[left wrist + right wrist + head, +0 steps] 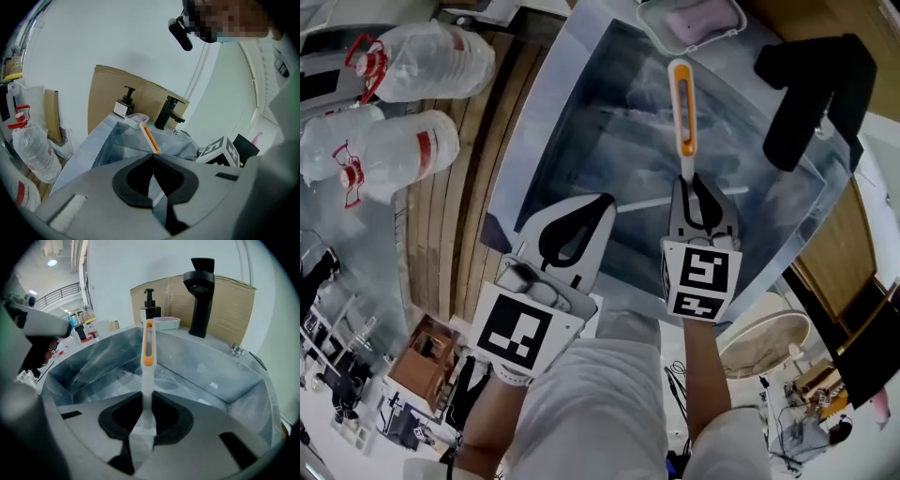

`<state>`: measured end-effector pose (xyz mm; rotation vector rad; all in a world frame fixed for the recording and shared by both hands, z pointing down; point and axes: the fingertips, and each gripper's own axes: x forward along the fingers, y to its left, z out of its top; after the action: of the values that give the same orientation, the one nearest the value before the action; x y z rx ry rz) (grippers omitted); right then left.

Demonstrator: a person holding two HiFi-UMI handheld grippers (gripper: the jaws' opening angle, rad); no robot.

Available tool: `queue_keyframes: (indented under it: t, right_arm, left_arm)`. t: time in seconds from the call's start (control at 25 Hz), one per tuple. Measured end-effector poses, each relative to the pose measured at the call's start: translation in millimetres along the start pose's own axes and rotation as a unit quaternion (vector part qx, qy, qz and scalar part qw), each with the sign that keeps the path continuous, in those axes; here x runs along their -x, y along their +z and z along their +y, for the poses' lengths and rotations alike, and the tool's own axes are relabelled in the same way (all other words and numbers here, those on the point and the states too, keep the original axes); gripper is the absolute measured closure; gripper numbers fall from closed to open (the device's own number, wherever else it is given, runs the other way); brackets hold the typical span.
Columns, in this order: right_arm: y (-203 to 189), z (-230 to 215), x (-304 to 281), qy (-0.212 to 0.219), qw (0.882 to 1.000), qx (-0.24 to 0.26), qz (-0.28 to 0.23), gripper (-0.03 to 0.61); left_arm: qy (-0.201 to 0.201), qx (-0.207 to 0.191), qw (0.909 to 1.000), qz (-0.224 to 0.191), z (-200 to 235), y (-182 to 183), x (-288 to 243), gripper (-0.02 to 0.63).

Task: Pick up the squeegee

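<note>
Now: right claw (146, 405) closed on the squeegee (148, 350), pads clamping its white stem. The slotted orange handle projects past the tips, over the sink (567, 131), upper centre of head view. Left claw (602, 202) sits at the basin's lower left edge, tips pressed together, nothing between them. Basin rectangular and steep-walled, lined with wrinkled, glossy grey-blue film. Its middle is open, with room on both sides of the handle. Far rim: angular black faucet (201, 287) at upper right, pale tray (166, 323) just beyond the handle tip. Brown planks (483, 169) run along the basin's left edge. Clear plastic bottles (412, 103) lie at upper left.
</note>
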<state>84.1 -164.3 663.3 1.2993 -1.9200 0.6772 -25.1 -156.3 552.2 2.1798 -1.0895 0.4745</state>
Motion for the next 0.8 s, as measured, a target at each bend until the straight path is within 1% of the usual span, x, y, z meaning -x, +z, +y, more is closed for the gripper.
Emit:
queue_keyframes:
  t: [0.16, 0.4, 0.52, 0.8]
  right_arm:
    - [11.5, 4.0, 24.0, 0.003, 1.0, -0.003, -0.017, 0.52]
    - [30.5, 9.8, 61.4, 0.009, 0.999, 0.006, -0.035, 0.52]
    - [41.9, 14.8, 83.6, 0.008, 0.999, 0.015, -0.048, 0.52]
    - [68.9, 21.4, 137.4, 0.001, 0.997, 0.013, -0.082, 0.52]
  left_arm:
    - [0.001, -0.007, 1.0, -0.003, -8.9, 7.4, 13.0, 0.609]
    - [-0.004, -0.033, 0.9993, -0.015, -22.6, 24.8, 32.1, 0.609]
    - [-0.005, -0.044, 0.9989, -0.019, -29.5, 32.6, 47.6, 0.609]
    - [-0.007, -0.057, 0.9978, -0.033, -50.0, 50.7, 83.9, 0.609]
